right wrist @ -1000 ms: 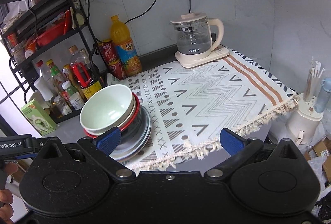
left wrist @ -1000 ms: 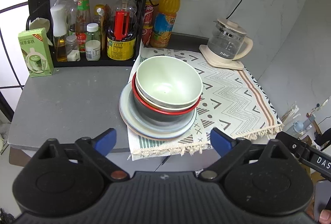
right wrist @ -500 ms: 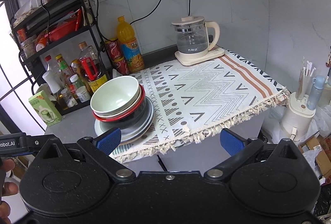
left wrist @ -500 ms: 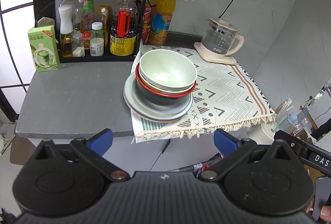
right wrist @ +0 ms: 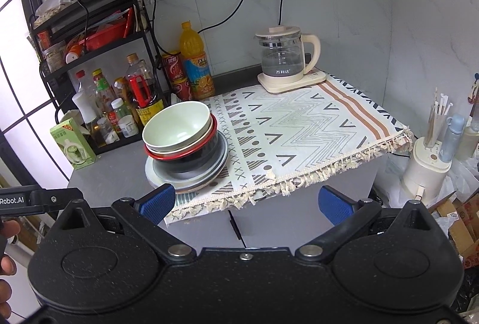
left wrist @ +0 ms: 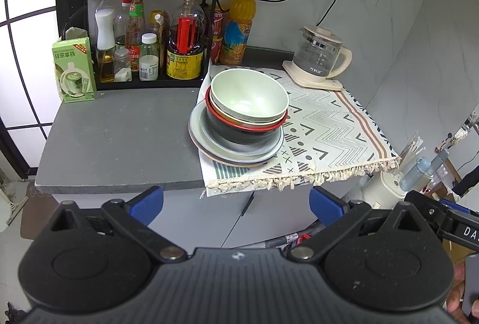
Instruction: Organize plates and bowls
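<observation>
On the counter (left wrist: 119, 138), near its front edge where the patterned cloth (left wrist: 323, 126) begins, stands one stack (left wrist: 239, 120) (right wrist: 185, 150): three nested bowls on a pile of plates. The top bowl (left wrist: 248, 96) (right wrist: 176, 126) is pale green, a cream one sits under it, and a red-rimmed black bowl (left wrist: 239, 132) is lowest. At least two plates (left wrist: 233, 153) show by their rims, a grey-blue one over a reddish one; the overlap hides the exact count. One kettle (left wrist: 321, 54) stands at the cloth's back corner, and one green carton (left wrist: 74, 69) at the counter's back left, beside the bottle rack (left wrist: 143, 39). The left hand-held gripper (left wrist: 236, 204) and the right hand-held gripper (right wrist: 245, 201) both hang off the front edge, blue pads wide apart and holding nothing. Compared with a second ago, both have drawn back from the stack, which looks smaller and has not moved.
</observation>
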Demonstrator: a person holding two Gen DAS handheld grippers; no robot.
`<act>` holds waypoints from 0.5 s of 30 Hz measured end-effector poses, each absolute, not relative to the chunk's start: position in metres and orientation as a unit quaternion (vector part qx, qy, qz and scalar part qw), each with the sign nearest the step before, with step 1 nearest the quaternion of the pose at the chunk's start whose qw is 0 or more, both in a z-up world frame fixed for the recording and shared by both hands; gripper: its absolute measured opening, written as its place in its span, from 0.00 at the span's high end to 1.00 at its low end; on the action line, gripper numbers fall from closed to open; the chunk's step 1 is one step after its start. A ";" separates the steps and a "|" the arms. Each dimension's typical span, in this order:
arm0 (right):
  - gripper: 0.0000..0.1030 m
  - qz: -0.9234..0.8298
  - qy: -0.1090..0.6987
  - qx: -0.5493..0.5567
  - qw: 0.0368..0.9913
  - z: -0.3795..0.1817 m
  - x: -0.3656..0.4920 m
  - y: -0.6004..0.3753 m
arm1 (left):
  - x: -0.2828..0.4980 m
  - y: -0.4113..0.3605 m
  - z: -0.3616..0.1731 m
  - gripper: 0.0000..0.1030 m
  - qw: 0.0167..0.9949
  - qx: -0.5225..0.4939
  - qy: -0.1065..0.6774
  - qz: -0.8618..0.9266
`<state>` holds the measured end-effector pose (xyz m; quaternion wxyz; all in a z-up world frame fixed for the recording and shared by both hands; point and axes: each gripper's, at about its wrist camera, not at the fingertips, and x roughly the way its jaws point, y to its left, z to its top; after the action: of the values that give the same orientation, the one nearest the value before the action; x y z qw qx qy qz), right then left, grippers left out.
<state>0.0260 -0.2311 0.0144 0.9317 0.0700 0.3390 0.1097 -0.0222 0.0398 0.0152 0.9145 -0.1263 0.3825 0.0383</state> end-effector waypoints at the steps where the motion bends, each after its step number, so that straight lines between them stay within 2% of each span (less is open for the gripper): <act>1: 0.00 0.111 0.340 0.070 0.931 0.014 0.025 -0.231 | -0.024 0.040 0.015 0.00 0.915 -0.126 0.382 0.039; 15: 0.00 0.124 0.351 0.058 0.927 0.014 0.020 -0.229 | -0.031 0.047 0.017 0.00 0.917 -0.125 0.376 0.050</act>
<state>0.0196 -0.2290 0.0135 0.9265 0.0578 0.3506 0.1237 -0.0313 0.0471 0.0167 0.9167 -0.1253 0.3760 0.0500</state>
